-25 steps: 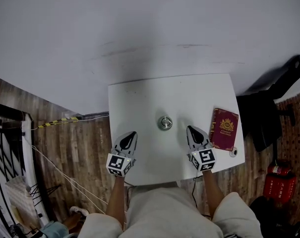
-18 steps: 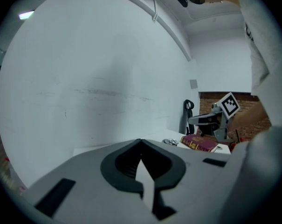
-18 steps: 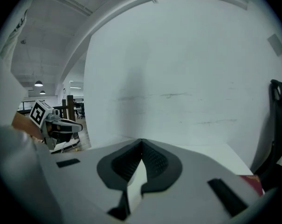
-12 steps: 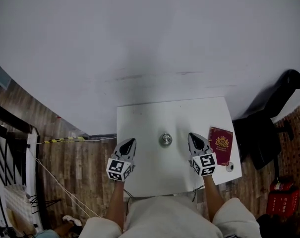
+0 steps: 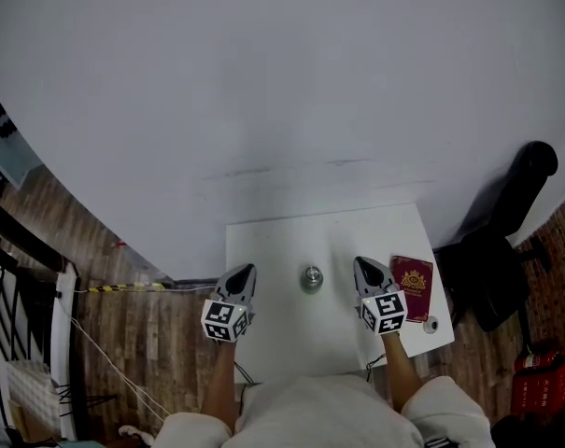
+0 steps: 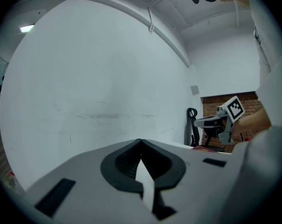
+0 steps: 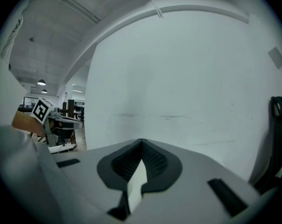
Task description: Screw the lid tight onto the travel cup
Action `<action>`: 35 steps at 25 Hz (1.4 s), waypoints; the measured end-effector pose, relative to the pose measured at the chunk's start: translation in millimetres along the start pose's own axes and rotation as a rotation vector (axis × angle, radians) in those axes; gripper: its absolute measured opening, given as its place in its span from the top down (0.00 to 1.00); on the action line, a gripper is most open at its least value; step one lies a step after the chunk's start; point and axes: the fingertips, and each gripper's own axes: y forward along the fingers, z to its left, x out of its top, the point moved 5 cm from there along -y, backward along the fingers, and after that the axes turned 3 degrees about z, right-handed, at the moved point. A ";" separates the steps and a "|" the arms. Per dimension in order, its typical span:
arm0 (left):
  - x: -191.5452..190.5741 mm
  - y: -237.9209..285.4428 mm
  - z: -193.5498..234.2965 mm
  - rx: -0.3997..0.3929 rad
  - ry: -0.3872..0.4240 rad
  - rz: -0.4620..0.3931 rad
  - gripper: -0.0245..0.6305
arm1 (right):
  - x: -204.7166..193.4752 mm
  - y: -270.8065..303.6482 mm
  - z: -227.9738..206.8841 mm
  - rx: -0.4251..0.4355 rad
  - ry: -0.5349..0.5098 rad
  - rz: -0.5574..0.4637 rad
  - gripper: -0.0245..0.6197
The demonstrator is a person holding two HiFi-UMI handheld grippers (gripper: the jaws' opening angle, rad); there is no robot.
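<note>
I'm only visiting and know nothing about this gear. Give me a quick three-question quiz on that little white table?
1. True or false: the left tongs and right tongs are both shut and empty.
2. Which is nearer the red booklet? A: left tongs. B: right tongs.
3. Fill in: seen from the head view, the travel cup stands ___ the two tongs.
Key: 1 true; 2 B; 3 between.
</note>
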 end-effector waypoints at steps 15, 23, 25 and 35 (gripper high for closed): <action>10.3 -11.7 -8.6 -0.010 0.002 -0.024 0.95 | 3.9 -9.4 8.3 -0.012 0.017 -0.007 0.96; 7.7 -2.7 -18.9 -0.029 -0.006 -0.019 0.95 | 3.3 -8.4 6.8 -0.009 0.019 -0.003 0.96; 7.0 -1.2 -20.1 -0.032 -0.008 -0.017 0.95 | 2.7 -7.8 7.4 -0.007 0.019 0.000 0.96; 4.5 2.2 -27.5 -0.043 0.002 -0.020 0.95 | 1.4 -6.0 11.5 0.005 0.013 0.004 0.96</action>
